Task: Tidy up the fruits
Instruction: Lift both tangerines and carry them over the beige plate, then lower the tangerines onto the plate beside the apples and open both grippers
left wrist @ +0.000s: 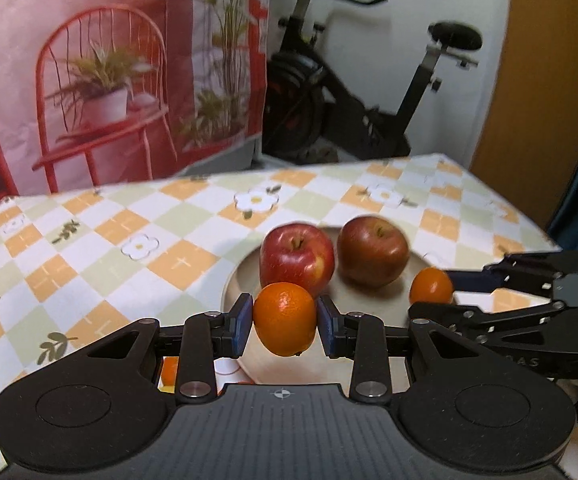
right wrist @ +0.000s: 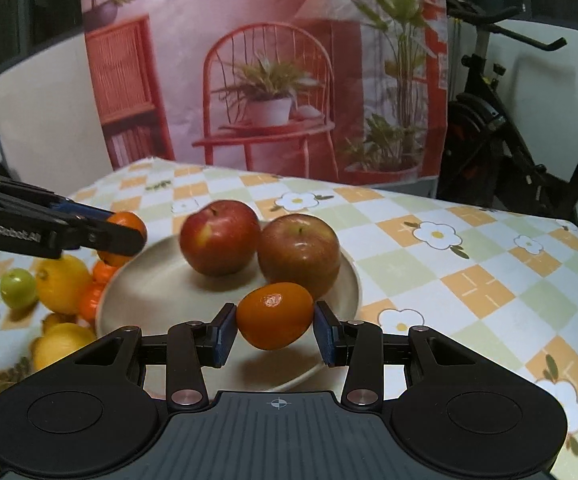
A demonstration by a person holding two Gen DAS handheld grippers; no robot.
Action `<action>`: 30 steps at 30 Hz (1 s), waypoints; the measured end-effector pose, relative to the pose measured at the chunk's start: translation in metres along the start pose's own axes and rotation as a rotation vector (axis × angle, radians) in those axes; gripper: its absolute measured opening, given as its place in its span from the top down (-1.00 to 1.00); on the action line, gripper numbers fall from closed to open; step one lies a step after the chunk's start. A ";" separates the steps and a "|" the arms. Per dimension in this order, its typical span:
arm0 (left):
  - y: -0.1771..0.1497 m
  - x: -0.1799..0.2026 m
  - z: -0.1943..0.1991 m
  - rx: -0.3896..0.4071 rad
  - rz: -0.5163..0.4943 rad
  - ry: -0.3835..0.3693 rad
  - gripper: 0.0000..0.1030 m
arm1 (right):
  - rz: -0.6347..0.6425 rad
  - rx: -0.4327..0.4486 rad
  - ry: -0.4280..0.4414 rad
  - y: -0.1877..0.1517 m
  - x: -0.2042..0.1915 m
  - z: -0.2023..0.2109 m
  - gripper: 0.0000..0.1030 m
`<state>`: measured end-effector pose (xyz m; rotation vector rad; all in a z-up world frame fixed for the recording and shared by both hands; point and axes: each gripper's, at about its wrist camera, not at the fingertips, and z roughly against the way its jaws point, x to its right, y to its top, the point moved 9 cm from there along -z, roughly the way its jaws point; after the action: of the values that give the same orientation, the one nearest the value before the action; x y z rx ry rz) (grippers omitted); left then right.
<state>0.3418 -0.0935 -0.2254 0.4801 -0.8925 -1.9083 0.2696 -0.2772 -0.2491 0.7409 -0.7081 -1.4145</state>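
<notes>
Blue-padded fingers of the left gripper [left wrist: 285, 320] pinch a small round orange tangerine [left wrist: 285, 319] above the near rim of a beige round plate [right wrist: 161, 280]. The right gripper [right wrist: 275, 317] clamps a second orange tangerine [right wrist: 275, 316] over that plate, just before two red apples [right wrist: 257, 242] resting on it. Yellow lemons [right wrist: 62, 282] and a green fruit [right wrist: 18, 287] lie on the checked tablecloth [right wrist: 449, 280] beside it.

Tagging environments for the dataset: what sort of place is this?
Likely a room in a home: an exercise bike stands behind a table with a flowered checked tablecloth, and a printed backdrop hangs behind it.
</notes>
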 end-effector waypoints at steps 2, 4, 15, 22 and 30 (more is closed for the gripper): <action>-0.001 -0.004 -0.011 -0.028 0.007 0.003 0.29 | 0.017 -0.014 -0.003 0.001 0.000 -0.008 0.26; -0.002 -0.006 -0.020 -0.052 0.007 0.009 0.29 | 0.035 -0.027 -0.009 0.001 0.001 -0.017 0.26; 0.005 -0.021 -0.045 -0.099 0.014 0.048 0.29 | 0.071 -0.033 -0.024 0.002 0.010 -0.033 0.26; 0.007 -0.018 -0.052 -0.097 -0.002 0.061 0.29 | 0.066 -0.013 -0.020 0.002 0.012 -0.035 0.26; 0.008 -0.017 -0.052 -0.099 -0.020 0.061 0.21 | 0.063 0.004 -0.020 0.000 0.012 -0.032 0.24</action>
<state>0.3880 -0.1010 -0.2538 0.4865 -0.7531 -1.9351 0.2958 -0.2881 -0.2687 0.7022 -0.7435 -1.3648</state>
